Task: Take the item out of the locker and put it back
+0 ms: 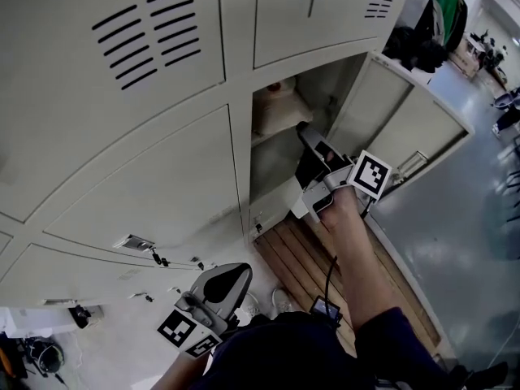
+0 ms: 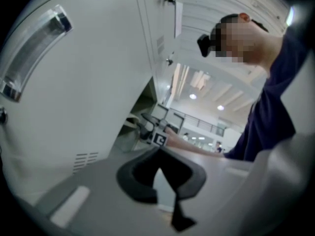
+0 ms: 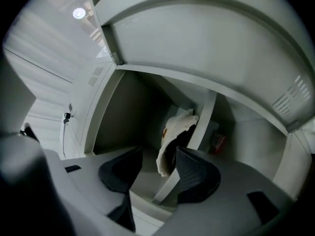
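**Open jaws close in on locker shelf, with a loose grab the main risk**

The right gripper reaches into the open locker, its jaws spread and holding nothing. The item, a cream, crumpled soft bundle, sits on the shelf at the far side of the compartment, framed between the jaws but well beyond them. The left gripper hangs low at the near left in front of closed locker fronts, its jaws clenched on nothing.

The take-out looks not yet begun. Because the bundle appears limp, the jaws could pinch only a loose fold, letting it sag or slip free on the way out. A push in too low may strike the shelf edge, or shove the bundle deeper. The open door stands close on the right, where a wide swing could clip it.
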Motion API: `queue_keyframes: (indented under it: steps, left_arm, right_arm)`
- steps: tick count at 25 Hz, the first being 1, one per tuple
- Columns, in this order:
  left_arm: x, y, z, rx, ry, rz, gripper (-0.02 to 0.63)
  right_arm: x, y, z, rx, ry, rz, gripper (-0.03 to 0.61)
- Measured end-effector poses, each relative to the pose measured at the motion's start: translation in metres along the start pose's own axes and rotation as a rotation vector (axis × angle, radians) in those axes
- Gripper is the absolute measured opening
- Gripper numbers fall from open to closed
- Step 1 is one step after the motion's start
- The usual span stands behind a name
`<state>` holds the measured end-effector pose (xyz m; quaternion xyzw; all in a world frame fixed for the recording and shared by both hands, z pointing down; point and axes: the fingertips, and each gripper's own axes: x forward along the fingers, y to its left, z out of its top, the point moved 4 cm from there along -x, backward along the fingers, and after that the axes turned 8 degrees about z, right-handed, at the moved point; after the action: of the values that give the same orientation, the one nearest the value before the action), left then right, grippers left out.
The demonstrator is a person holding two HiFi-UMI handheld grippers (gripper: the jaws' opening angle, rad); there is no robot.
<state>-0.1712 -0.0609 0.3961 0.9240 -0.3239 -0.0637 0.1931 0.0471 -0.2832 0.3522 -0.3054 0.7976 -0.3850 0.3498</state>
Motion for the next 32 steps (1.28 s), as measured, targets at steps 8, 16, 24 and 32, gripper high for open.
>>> queue_keyframes:
  steps: [8,16,24,32]
  left_arm:
    - [0.017,-0.002,0.002,-0.001,0.006,0.027,0.003]
    - [0.019,-0.002,0.006,0.01,-0.013,0.06,0.003]
    - [0.013,-0.006,0.002,-0.005,-0.006,0.093,0.003]
    - [0.013,-0.017,-0.002,-0.002,0.001,0.095,0.003]
  right_arm:
    - [0.019,-0.022,0.013,0.063,-0.029,-0.015,0.183]
    - [0.03,-0.027,0.015,0.133,-0.061,-0.006,0.115]
    - [0.033,-0.022,0.013,0.231,-0.134,0.064,0.046]
    - [0.019,0.009,0.015,0.183,-0.126,0.133,0.02]
